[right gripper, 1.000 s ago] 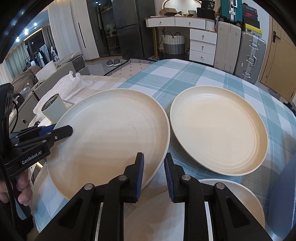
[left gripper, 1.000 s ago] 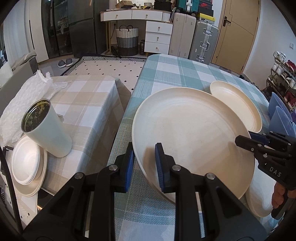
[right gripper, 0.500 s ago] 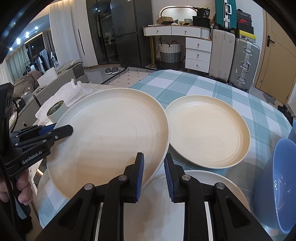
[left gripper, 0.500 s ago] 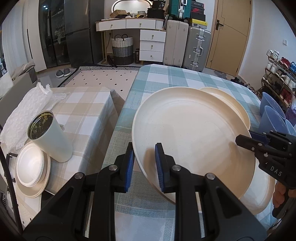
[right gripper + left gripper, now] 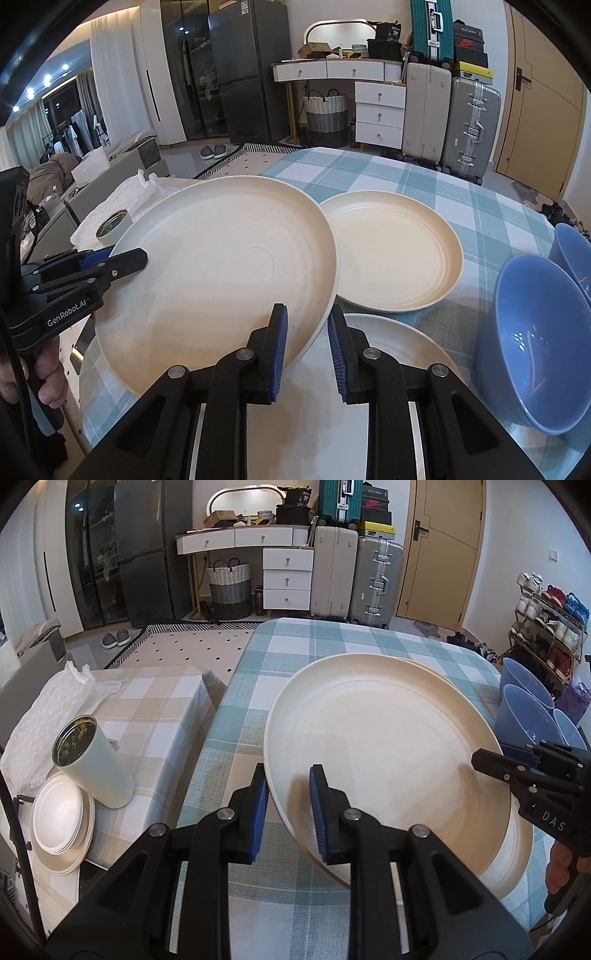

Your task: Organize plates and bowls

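A large cream plate (image 5: 380, 746) is held in the air over the checked table, gripped at both rims. My left gripper (image 5: 287, 805) is shut on its left rim; it shows in the right wrist view (image 5: 110, 264). My right gripper (image 5: 306, 339) is shut on its right rim (image 5: 221, 266); it shows in the left wrist view (image 5: 495, 764). A second cream plate (image 5: 395, 254) lies flat on the table beyond. A third plate (image 5: 399, 343) lies under my right gripper. Blue bowls (image 5: 532, 373) stand at the right.
The table has a teal checked cloth (image 5: 332, 646). A lower side table (image 5: 147, 709) at the left holds a white cylinder cup (image 5: 92, 764), stacked white dishes (image 5: 59, 819) and bubble wrap (image 5: 48, 709). Blue bowls (image 5: 524, 709) stand by the right edge.
Both grippers have lifted the large plate higher and drawn it back toward me. The table and far plate look further away, and more blue bowls have come into view.
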Action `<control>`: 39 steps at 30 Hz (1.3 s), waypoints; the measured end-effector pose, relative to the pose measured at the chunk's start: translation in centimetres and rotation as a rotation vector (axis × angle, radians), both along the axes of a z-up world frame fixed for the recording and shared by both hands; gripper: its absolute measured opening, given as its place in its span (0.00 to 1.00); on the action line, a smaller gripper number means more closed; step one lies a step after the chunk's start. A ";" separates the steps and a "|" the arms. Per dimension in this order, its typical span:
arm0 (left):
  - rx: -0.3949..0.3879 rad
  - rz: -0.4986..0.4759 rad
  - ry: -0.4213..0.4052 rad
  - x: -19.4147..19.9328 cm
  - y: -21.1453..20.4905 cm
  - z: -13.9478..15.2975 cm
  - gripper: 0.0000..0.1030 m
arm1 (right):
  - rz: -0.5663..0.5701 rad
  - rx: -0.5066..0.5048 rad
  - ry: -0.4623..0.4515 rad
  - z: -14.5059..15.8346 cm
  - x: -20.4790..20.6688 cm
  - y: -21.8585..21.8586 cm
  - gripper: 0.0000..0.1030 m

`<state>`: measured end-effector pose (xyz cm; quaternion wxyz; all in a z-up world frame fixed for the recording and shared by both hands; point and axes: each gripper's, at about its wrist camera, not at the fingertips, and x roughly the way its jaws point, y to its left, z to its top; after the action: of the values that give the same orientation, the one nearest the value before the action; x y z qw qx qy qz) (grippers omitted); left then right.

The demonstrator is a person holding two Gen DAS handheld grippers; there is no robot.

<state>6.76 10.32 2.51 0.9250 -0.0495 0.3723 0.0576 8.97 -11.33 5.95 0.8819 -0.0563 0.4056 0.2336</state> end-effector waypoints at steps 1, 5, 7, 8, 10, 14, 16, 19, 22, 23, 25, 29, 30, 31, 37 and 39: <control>0.000 -0.005 -0.003 -0.1 -0.2 0.1 0.18 | -0.004 0.000 -0.003 0.2 -0.2 -0.3 0.22; -0.002 -0.025 -0.006 -0.3 -1.3 0.4 0.18 | -0.019 -0.003 -0.009 0.6 -0.9 -1.3 0.22; -0.003 -0.036 -0.007 -0.4 -1.9 0.4 0.18 | -0.030 0.003 -0.003 0.8 -1.0 -1.8 0.22; -0.002 -0.042 -0.008 -0.5 -2.1 0.5 0.18 | -0.035 0.007 -0.001 0.9 -1.1 -2.1 0.22; 0.000 -0.053 -0.007 -0.6 -2.6 0.5 0.18 | -0.044 0.009 -0.006 1.1 -1.4 -2.6 0.22; 0.003 -0.071 -0.006 -0.7 -3.5 0.5 0.18 | -0.059 0.009 -0.012 1.4 -2.0 -3.1 0.22; 0.006 -0.081 -0.005 -0.8 -3.9 0.5 0.18 | -0.068 0.015 -0.006 1.4 -2.2 -3.5 0.22; 0.003 -0.097 -0.003 -0.7 -4.3 0.4 0.18 | -0.084 0.028 0.003 1.4 -2.6 -4.4 0.22; 0.008 -0.110 -0.003 -0.7 -5.0 0.2 0.18 | -0.095 0.022 0.000 1.3 -3.0 -5.0 0.22; 0.008 -0.115 -0.001 -0.7 -5.2 0.1 0.18 | -0.099 0.019 0.002 1.2 -3.1 -5.2 0.22; 0.007 -0.127 0.002 -0.6 -5.6 -0.1 0.18 | -0.109 0.022 0.006 1.1 -3.3 -5.7 0.22; 0.016 -0.148 0.005 -0.7 -6.7 -0.5 0.18 | -0.133 0.024 0.013 0.7 -3.9 -6.6 0.22; 0.018 -0.153 0.008 -0.6 -6.9 -0.6 0.18 | -0.138 0.022 0.014 0.6 -4.0 -6.9 0.22; 0.019 -0.157 0.009 -0.6 -7.2 -0.7 0.19 | -0.142 0.019 0.014 0.6 -4.1 -7.0 0.22; 0.012 -0.181 0.023 -0.4 -8.1 -1.5 0.19 | -0.155 -0.005 0.019 0.3 -4.4 -7.9 0.22; 0.015 -0.188 0.023 -0.4 -8.4 -1.7 0.18 | -0.160 -0.009 0.022 0.1 -4.6 -8.2 0.22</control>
<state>6.33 1.90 0.82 0.9223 -0.0067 0.3855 -0.0263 4.41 -19.50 6.06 0.8929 -0.0252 0.4196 0.1613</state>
